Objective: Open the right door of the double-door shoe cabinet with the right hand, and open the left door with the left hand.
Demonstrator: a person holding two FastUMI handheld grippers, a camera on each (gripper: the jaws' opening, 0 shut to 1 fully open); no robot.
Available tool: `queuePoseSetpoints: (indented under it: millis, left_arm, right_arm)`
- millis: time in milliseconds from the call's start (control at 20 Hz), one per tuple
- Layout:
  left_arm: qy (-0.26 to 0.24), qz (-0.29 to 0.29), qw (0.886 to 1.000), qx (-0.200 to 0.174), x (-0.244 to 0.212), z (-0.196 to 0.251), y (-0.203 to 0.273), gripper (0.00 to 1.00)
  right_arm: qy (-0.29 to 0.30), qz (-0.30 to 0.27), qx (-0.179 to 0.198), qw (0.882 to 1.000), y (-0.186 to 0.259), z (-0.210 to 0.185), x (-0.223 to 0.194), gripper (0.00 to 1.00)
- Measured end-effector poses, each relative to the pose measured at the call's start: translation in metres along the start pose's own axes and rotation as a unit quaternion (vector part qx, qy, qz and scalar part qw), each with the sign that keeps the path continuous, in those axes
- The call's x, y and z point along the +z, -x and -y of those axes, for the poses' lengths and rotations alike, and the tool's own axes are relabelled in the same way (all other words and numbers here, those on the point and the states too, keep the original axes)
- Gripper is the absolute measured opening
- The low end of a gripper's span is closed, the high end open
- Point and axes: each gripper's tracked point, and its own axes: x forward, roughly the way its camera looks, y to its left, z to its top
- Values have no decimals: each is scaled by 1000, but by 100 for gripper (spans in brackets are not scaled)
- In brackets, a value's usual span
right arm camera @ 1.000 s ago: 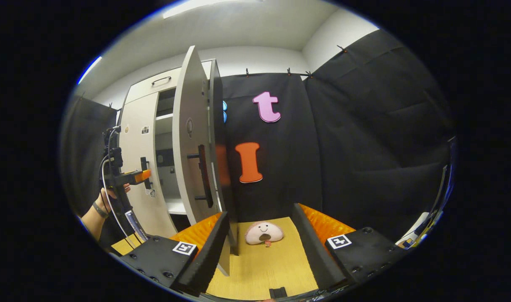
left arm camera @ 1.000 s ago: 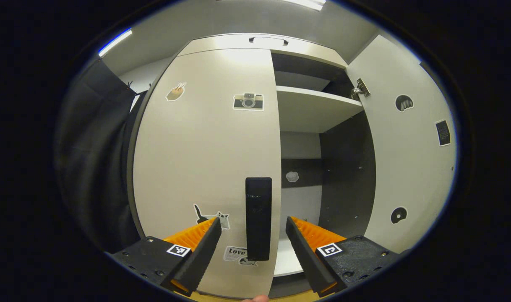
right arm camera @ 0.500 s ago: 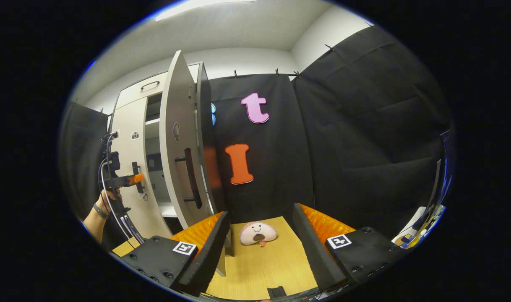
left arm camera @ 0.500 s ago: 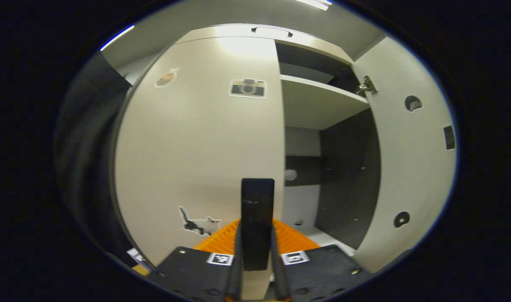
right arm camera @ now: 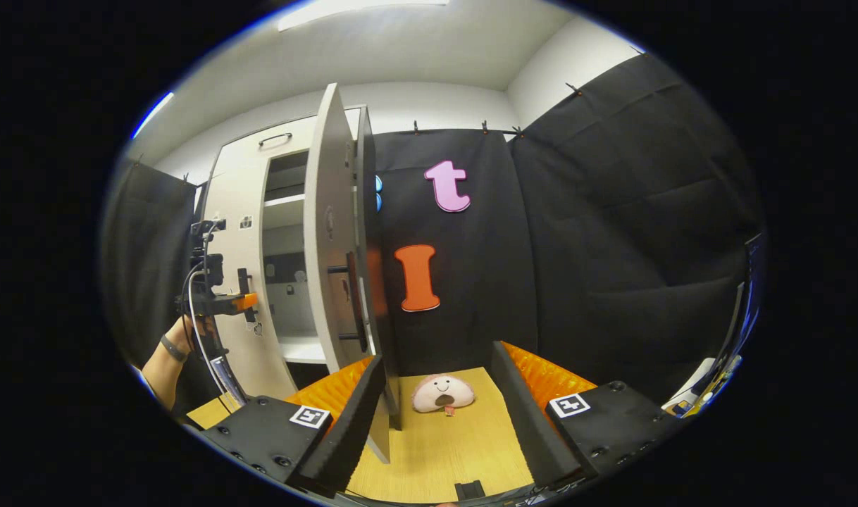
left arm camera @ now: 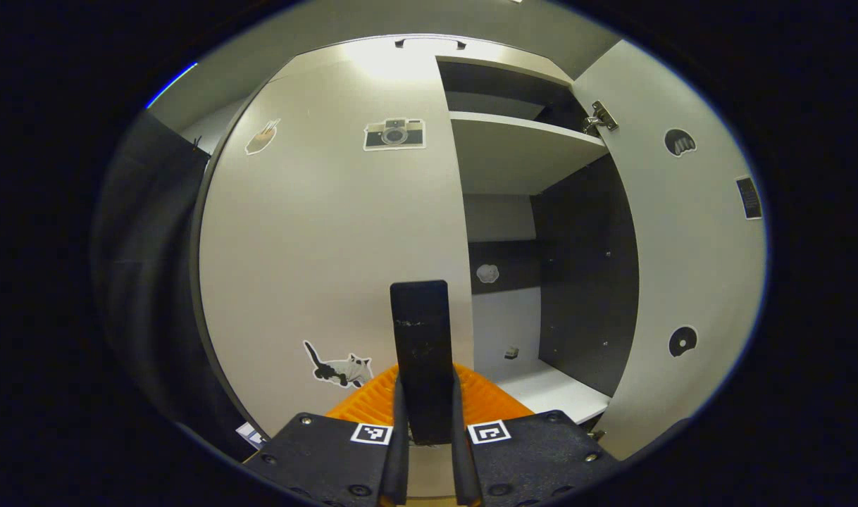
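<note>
The shoe cabinet's left door, pale with stickers, stands closed or nearly so. Its black vertical handle sits between the fingers of my left gripper, which is shut on it. The right door is swung wide open and bares the shelf and the dark interior. In the right gripper view that open door is seen nearly edge-on, with its black handle. My right gripper hangs open and empty, near that door's lower corner. Far left, a hand holds the left gripper at the left door.
A pink smiling plush lies on the wooden floor beyond the right gripper's fingers. Black cloth walls close the booth to the right and behind. A drawer with a handle tops the cabinet.
A second ago my left gripper stood open around the left door's handle; it has since shut on it and stays shut. The right gripper has drifted a little, still open.
</note>
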Motion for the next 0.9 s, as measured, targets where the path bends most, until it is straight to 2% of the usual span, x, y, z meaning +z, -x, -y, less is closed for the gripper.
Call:
queuePoseSetpoints:
  millis: [200,450,600,900]
  left_arm:
    - [-2,0,1000,-20,-6,-4,17,26]
    - [38,9,998,-43,-10,-15,16,25]
    - [62,1,996,-72,-11,-16,11,25]
    - [55,7,996,-76,-13,-18,15,26]
  right_arm:
    - [1,5,12,1000,10,-23,5,98]
    - [-16,12,22,1000,18,-48,9,97]
    - [-26,24,23,999,22,-56,15,97]
    - [-30,21,13,999,20,-65,6,98]
